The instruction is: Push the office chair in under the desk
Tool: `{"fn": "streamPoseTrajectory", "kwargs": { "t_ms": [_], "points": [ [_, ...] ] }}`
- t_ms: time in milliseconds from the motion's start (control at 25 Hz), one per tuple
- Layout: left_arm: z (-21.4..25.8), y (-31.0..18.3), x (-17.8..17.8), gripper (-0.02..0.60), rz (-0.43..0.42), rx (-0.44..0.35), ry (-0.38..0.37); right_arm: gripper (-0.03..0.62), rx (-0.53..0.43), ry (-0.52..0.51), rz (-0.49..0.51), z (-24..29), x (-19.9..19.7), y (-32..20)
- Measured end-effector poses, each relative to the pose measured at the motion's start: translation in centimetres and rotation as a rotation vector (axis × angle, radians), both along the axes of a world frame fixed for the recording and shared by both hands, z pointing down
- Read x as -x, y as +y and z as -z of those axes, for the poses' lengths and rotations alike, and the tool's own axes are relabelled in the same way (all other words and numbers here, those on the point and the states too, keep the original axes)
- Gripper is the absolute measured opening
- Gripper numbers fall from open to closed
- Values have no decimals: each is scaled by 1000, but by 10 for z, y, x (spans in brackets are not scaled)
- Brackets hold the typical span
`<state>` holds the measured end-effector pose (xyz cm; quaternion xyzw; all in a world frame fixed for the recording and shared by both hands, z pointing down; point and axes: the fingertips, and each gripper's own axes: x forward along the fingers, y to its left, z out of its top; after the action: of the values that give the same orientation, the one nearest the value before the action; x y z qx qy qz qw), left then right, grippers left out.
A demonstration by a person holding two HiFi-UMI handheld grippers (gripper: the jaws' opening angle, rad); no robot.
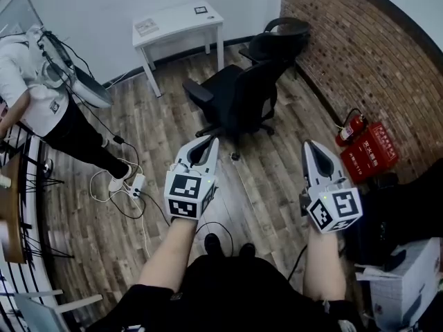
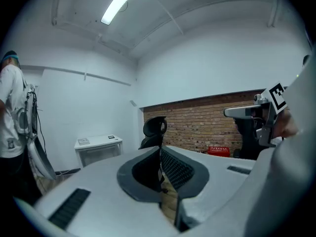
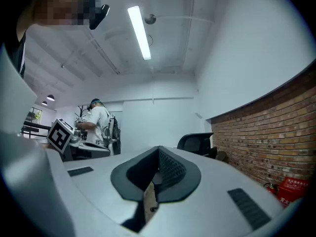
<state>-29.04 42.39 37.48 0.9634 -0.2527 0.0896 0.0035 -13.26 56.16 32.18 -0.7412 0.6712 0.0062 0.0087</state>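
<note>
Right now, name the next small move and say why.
Probably step forward to bring the left claw and right claw, both shut and empty, up to the back of the office chair; it stands apart from them and out from the desk.

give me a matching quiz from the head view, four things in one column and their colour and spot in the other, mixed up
1 office chair
2 desk
3 fire extinguisher
4 power strip

a red, beside the brick wall
b white, on the floor near a person
c black, on open floor
d white, by the far wall

Pairs: 1-c, 2-d, 3-a, 4-b
</note>
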Motion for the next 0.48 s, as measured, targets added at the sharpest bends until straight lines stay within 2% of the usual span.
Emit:
{"fn": "streamPoseTrajectory", "kwargs": {
  "t_ms": [480],
  "points": [
    [0, 59, -48, 18, 5, 28, 1, 5, -29, -62, 41, -3, -44, 75]
  ]
}}
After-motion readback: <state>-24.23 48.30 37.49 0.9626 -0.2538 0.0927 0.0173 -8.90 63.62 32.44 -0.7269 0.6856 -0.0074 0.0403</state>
